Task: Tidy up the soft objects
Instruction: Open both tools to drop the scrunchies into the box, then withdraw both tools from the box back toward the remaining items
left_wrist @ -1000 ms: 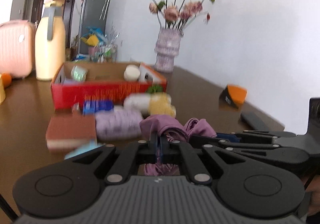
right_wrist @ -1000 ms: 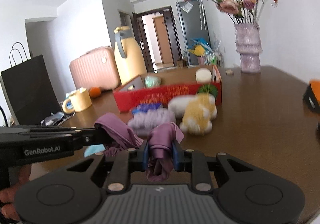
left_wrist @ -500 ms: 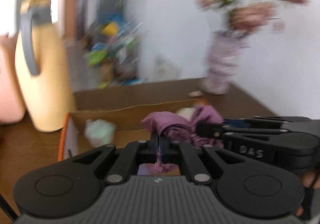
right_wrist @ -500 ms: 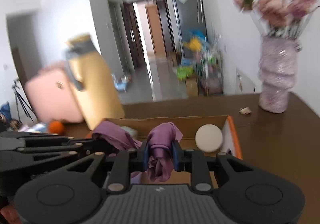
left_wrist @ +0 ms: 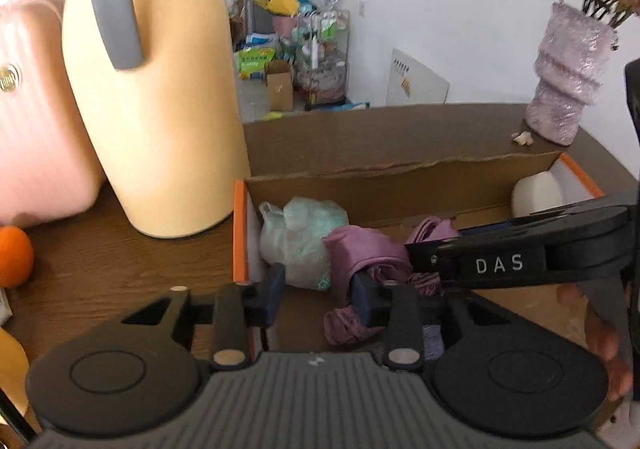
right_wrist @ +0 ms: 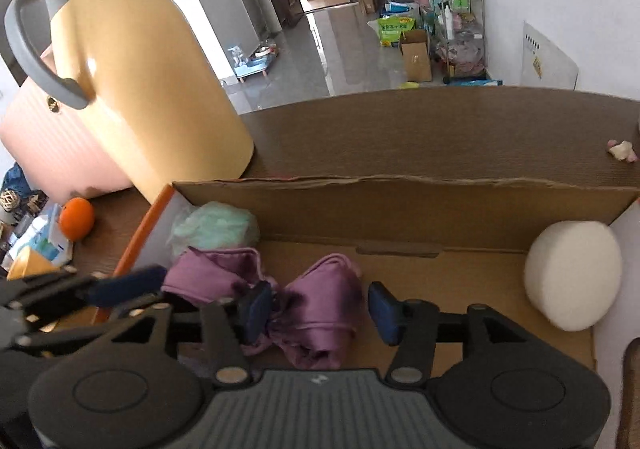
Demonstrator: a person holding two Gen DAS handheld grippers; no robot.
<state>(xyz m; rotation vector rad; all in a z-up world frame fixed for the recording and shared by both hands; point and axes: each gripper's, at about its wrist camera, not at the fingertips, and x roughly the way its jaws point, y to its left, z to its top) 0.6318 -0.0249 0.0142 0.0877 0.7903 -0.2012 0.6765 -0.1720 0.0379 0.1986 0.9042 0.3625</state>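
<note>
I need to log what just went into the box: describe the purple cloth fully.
The crumpled purple satin-like cloth is a soft, shiny, bunched piece with folded lobes and stitched edges. It lies on the floor of the open cardboard box, at its left half, beside a pale green fluffy bundle. The right gripper and left gripper flank it with jaws opening; one pad of each touches it.

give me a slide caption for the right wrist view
Right gripper opening over a crumpled purple satin cloth inside the open cardboard box, beside a white round foam puck.
</note>
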